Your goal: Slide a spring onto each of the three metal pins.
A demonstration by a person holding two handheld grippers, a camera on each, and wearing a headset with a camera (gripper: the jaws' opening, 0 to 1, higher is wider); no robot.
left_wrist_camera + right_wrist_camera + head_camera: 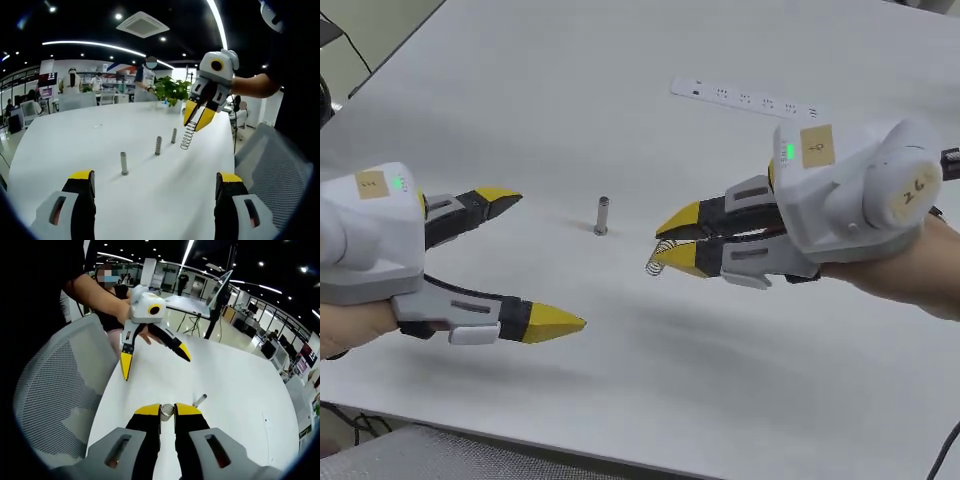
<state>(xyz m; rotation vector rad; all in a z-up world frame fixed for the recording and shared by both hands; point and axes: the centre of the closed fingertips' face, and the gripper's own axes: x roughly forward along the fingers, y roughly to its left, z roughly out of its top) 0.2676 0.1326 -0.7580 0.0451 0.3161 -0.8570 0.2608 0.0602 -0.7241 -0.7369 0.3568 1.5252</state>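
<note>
One spring [663, 256] is held clenched in the right tongs [660, 248], hung slanting below their tips; the bare upright pin [602, 216] is found just ahead of those tips, between them and the released, empty left tongs [552, 260].

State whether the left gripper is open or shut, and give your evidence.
Open. The left gripper has its yellow tips spread wide apart, with bare table between them and nothing held.
</note>
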